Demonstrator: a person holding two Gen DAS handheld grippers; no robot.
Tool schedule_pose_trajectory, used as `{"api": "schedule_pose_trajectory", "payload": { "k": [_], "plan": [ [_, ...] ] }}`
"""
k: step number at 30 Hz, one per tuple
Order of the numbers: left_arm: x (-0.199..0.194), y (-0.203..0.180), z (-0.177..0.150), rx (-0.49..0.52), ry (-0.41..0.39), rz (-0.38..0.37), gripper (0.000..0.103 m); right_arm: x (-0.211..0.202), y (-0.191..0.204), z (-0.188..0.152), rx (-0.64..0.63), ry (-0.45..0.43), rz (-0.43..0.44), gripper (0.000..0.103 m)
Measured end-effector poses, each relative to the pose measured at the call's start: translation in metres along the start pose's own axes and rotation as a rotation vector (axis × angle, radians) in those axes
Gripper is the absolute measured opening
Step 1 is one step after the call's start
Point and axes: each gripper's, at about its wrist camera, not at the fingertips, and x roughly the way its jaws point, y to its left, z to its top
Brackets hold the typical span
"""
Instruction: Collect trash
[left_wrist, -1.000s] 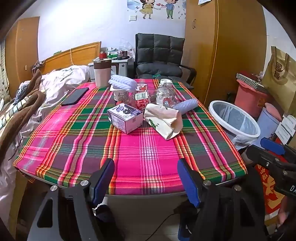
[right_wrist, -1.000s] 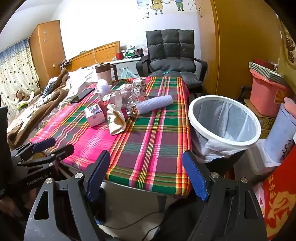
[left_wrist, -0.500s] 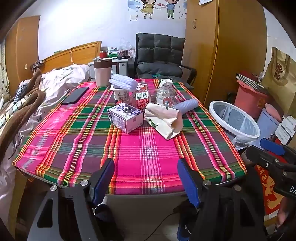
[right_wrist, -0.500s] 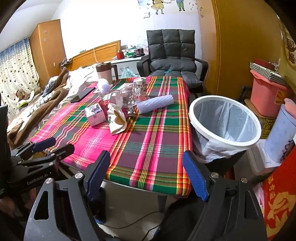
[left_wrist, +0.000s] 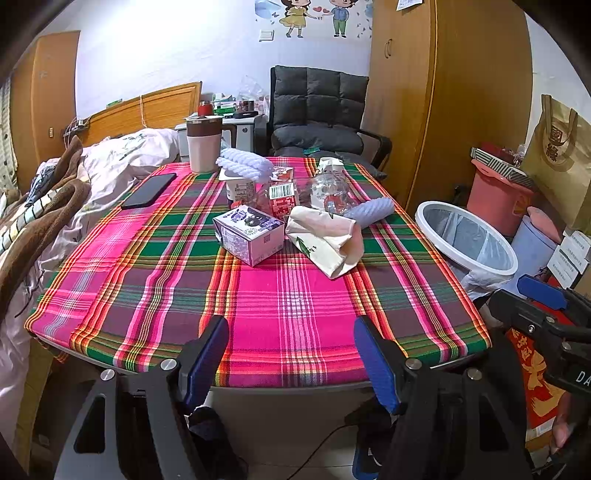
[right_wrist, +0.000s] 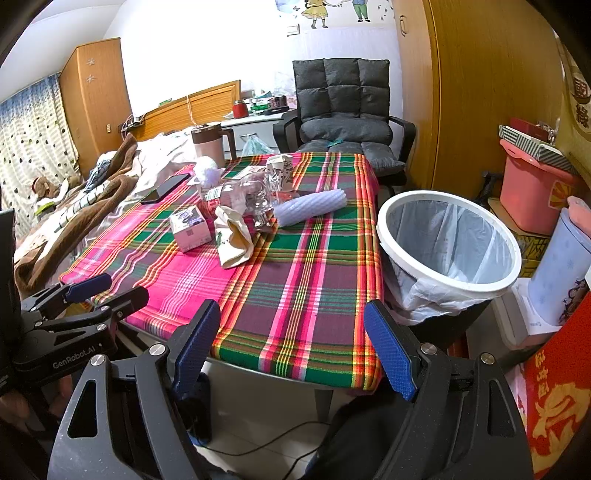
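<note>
Both hand-held grippers, left (left_wrist: 290, 354) and right (right_wrist: 291, 349), wide open, empty. Trash cluster (left_wrist: 295, 218) mid-surface, bin (right_wrist: 448, 243) alongside (right edge). Risk: grabbing phone (left_wrist: 149, 190) or tumbler (left_wrist: 204, 144); crinkly bottle (right_wrist: 251, 195) slipping.

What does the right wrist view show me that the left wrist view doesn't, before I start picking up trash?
Only the right wrist view shows the curtain by the bed and the inside of the lined trash bin, down its bag. Only the left wrist view shows the tan paper bag against the wall and the barcode on the red carton. Both show the plaid table with the purple box, cream bag, lavender foam roll, phone and mug, and both grippers, left gripper and right gripper, open and empty.
</note>
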Motion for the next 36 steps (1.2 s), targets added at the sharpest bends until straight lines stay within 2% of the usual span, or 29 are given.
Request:
{"api": "schedule_pose_trajectory", "payload": {
  "k": [36],
  "plan": [
    [-0.0007, -0.0046, 0.0001, 0.003, -0.006, -0.002, 0.070, 0.0005, -0.0005, -0.0008, 0.000, 0.001, -0.001, 0.081]
  ]
}}
